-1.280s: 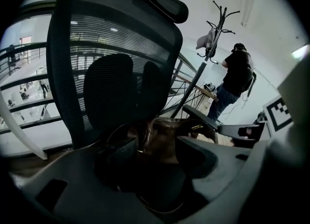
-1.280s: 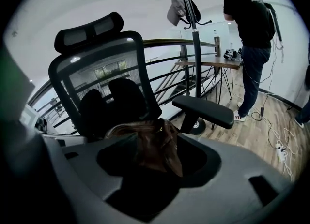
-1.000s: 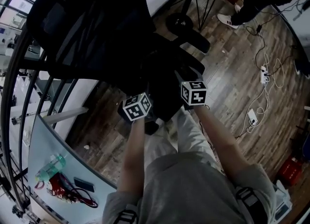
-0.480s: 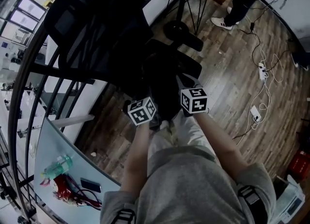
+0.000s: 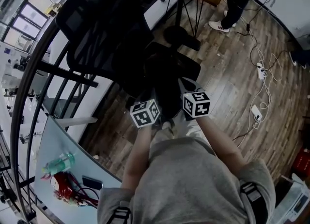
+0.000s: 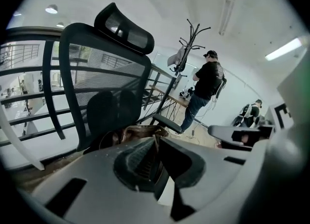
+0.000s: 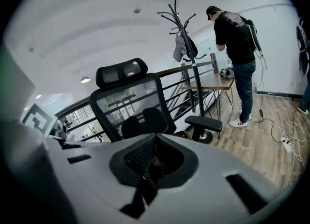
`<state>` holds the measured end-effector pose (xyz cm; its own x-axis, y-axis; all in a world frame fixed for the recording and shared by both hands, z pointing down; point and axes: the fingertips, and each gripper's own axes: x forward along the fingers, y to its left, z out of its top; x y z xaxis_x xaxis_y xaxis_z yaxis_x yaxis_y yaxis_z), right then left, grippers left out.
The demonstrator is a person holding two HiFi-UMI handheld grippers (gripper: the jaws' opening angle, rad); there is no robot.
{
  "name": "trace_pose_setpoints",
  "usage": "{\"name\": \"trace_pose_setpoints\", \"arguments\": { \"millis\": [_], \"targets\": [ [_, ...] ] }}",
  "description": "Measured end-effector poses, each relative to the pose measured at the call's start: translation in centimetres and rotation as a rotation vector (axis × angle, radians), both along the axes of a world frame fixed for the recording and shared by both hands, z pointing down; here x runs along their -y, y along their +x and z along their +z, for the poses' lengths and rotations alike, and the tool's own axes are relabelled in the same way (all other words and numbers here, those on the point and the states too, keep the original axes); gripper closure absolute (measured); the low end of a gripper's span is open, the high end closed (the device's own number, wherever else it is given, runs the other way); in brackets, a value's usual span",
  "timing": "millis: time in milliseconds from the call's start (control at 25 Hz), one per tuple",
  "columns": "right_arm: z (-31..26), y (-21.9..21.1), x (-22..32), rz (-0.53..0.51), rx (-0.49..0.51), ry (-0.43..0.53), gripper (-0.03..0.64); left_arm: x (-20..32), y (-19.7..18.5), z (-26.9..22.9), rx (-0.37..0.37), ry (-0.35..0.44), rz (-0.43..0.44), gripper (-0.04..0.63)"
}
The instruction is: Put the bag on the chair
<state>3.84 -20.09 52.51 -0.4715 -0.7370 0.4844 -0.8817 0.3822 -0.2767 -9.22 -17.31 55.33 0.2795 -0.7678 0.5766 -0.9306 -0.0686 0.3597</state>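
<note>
A black mesh office chair (image 5: 104,29) with a headrest stands in front of me. The dark bag (image 5: 167,80) sits low at the chair's seat, just beyond both grippers. My left gripper (image 5: 154,103) is at the bag's left side. In the left gripper view its jaws (image 6: 156,145) are closing, and a thin brown edge of the bag (image 6: 140,132) is pinched between them. My right gripper (image 5: 186,99) is at the bag's right side. In the right gripper view it (image 7: 152,157) is shut on a brown strap of the bag.
A person in black (image 7: 235,39) stands at a wooden desk (image 7: 213,83) beside a coat rack (image 7: 181,24). Cables and a power strip (image 5: 261,73) lie on the wood floor. A black railing (image 5: 43,87) runs at left, with a table holding a bottle (image 5: 55,165) below it.
Both marker cubes have stayed together at the bag and sit a little lower in the head view. More of the chair's backrest shows now.
</note>
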Motion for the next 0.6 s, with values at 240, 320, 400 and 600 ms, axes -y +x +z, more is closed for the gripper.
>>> {"name": "trace_pose_setpoints", "arguments": {
  "millis": [240, 320, 400, 600],
  "targets": [
    [-1.4, 0.4, -1.9, -0.001, 0.023, 0.011, 0.611, -1.4, -0.5, -1.6, -0.015, 0.018, 0.008, 0.572],
    [-1.9, 0.7, -2.3, 0.0, 0.027, 0.016, 0.611, -1.6, -0.6, -2.2, -0.01, 0.024, 0.015, 0.574],
    [-2.3, 0.6, -2.6, 0.001, 0.033, 0.022, 0.611, -1.9, -0.9, -2.8, -0.007, 0.03, 0.024, 0.575],
    [-2.8, 0.1, -3.4, -0.005, 0.045, 0.031, 0.611, -2.6, -1.3, -3.4, -0.038, 0.037, 0.032, 0.577]
  ]
}}
